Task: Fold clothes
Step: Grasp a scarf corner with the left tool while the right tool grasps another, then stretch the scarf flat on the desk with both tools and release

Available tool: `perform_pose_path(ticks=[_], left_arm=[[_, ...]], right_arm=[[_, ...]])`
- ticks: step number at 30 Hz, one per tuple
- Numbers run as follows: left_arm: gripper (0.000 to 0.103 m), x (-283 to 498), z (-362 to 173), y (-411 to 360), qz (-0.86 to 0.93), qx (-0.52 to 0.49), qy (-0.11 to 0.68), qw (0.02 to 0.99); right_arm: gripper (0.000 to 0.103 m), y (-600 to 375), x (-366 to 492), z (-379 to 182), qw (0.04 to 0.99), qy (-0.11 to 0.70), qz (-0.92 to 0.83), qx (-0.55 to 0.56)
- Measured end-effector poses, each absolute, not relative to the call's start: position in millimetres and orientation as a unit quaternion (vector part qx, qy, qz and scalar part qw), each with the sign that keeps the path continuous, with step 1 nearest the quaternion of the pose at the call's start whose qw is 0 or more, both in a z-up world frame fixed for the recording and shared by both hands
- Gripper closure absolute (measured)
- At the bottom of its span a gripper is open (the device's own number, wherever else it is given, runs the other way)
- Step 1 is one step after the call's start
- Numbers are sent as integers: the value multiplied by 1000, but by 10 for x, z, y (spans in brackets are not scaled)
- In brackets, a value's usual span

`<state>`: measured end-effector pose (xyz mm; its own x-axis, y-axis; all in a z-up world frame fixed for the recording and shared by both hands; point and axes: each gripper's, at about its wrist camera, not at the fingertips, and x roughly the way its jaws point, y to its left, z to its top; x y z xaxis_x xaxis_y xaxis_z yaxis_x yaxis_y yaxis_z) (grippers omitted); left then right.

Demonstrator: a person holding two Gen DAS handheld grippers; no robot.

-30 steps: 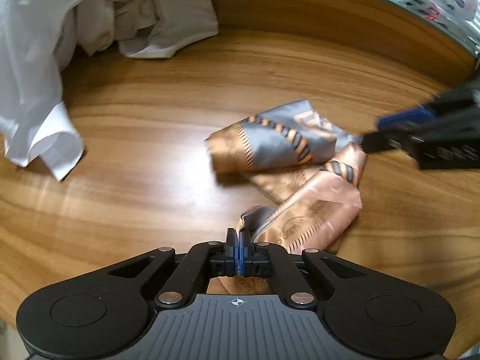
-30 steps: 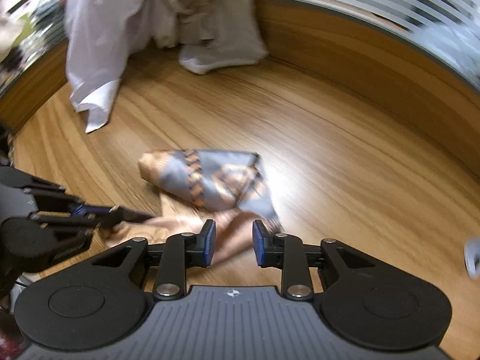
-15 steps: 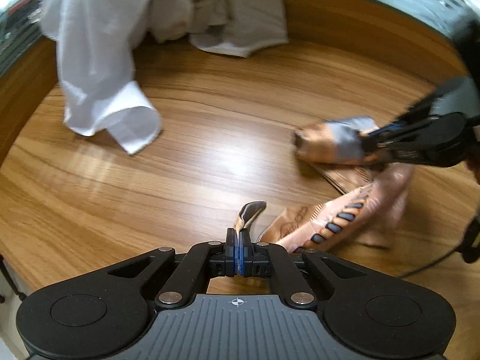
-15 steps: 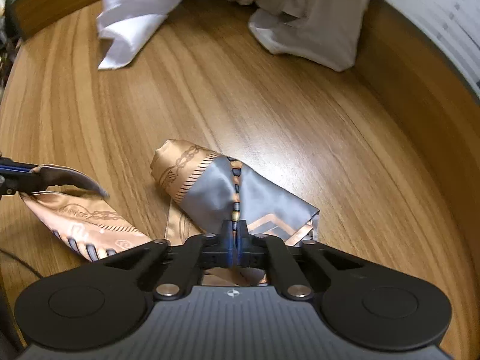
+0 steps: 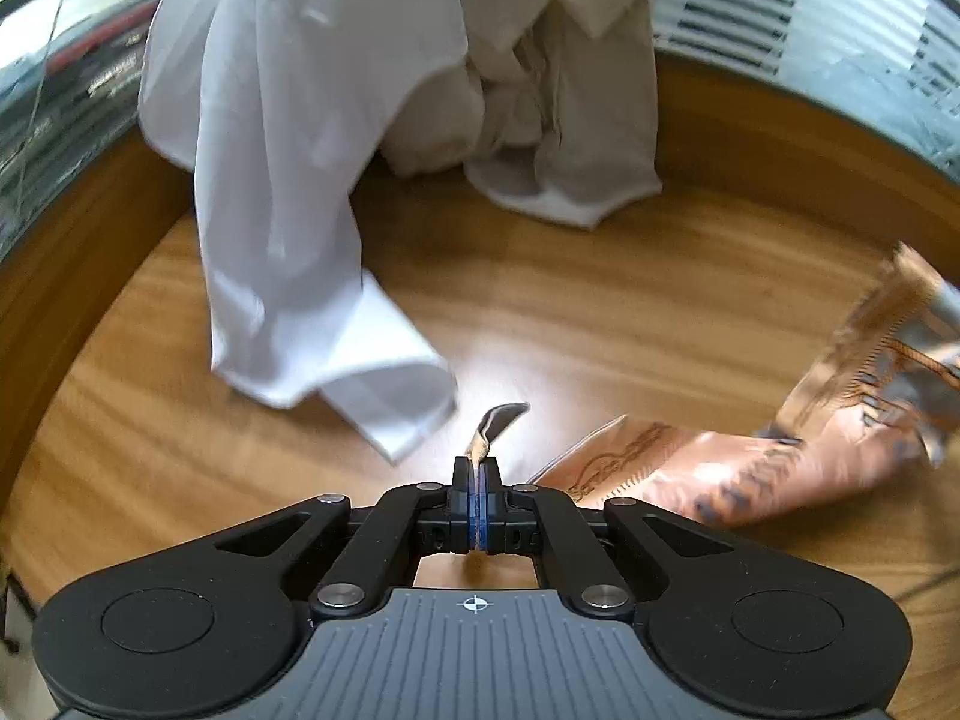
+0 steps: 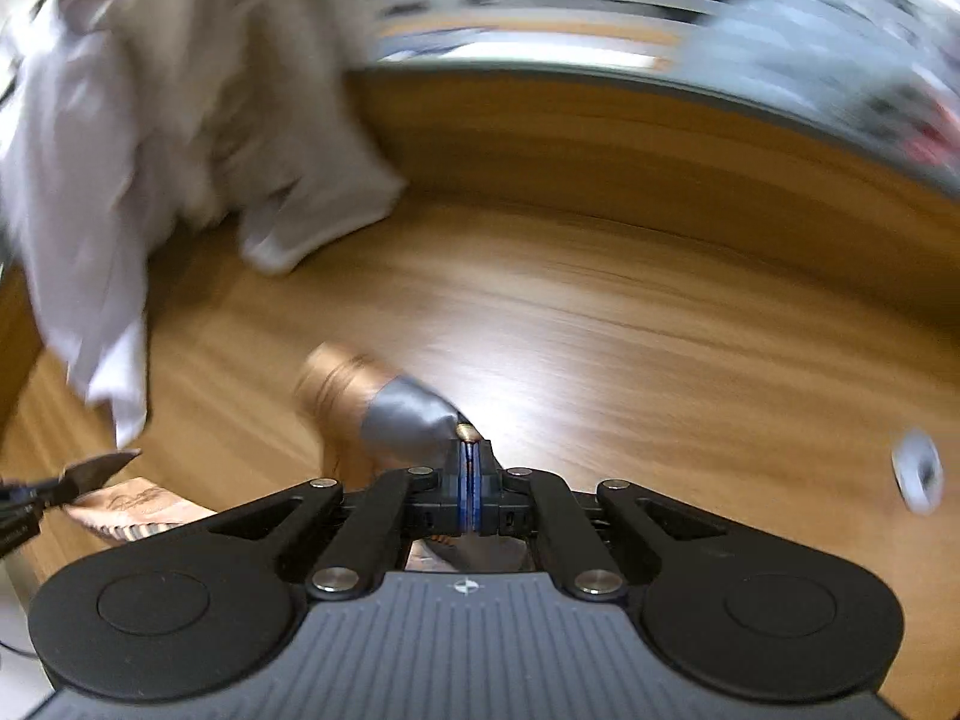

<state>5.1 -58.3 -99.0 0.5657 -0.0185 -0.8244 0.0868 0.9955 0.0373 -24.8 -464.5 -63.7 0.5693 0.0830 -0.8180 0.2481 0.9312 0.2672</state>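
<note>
A silky scarf point(image 5: 750, 468) in peach and grey with a chain print hangs stretched above the wooden table point(image 5: 600, 312). My left gripper point(image 5: 477, 471) is shut on one corner, and a small flap sticks up past its tips. The cloth runs off to the right from there. In the right wrist view my right gripper point(image 6: 471, 456) is shut on another corner of the scarf point(image 6: 396, 414), which bunches just ahead of the jaws. The left gripper's tip point(image 6: 90, 471) shows at that view's left edge, holding its corner.
A heap of white and cream garments point(image 5: 336, 120) lies at the back left of the table, one white sleeve reaching toward the middle. A raised wooden rim point(image 6: 660, 138) runs along the far edge. A small white object point(image 6: 915, 477) sits at the right.
The right gripper went from open to shut on the scarf. Both grippers have since lifted and drawn apart, stretching the scarf, and the left one has swung toward the garment heap.
</note>
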Motion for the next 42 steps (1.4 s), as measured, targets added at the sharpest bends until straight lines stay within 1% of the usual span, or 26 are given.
perform_pose_path(ticks=[4, 8, 15, 18, 19, 21, 23, 25, 29, 36, 42], left_arm=[[100, 264, -870, -454, -78, 42, 437, 895], [100, 477, -892, -341, -128, 48, 443, 886], [99, 674, -1160, -31, -192, 73, 451, 868], [98, 738, -1320, 123, -203, 75, 470, 856], [98, 750, -1352, 157, -204, 79, 476, 852], [98, 752, -1373, 226, -211, 82, 480, 848], [98, 732, -1355, 285, -219, 82, 479, 846], [98, 701, -1342, 324, -222, 82, 477, 846], [98, 596, -1352, 392, -219, 80, 486, 842], [98, 490, -1414, 681, -174, 68, 503, 844], [96, 417, -1469, 952, -132, 58, 515, 845]], right_arm=[[101, -4869, -629, -624, 845, 451, -112, 266], [101, -4873, -1021, -790, 809, 442, -162, 352], [101, -4376, -1406, -1137, 754, 458, -214, 419], [100, -4114, -1462, -1204, 749, 465, -232, 411], [97, -4037, -1479, -1209, 749, 467, -240, 405], [96, -3921, -1541, -1200, 748, 468, -256, 394], [83, -3834, -1564, -1155, 752, 463, -269, 384], [78, -3743, -1553, -1104, 762, 458, -274, 368], [74, -3505, -1398, -1043, 780, 465, -255, 331], [73, -3139, -1069, -1014, 799, 485, -209, 287], [69, -3016, -855, -976, 809, 491, -181, 268]])
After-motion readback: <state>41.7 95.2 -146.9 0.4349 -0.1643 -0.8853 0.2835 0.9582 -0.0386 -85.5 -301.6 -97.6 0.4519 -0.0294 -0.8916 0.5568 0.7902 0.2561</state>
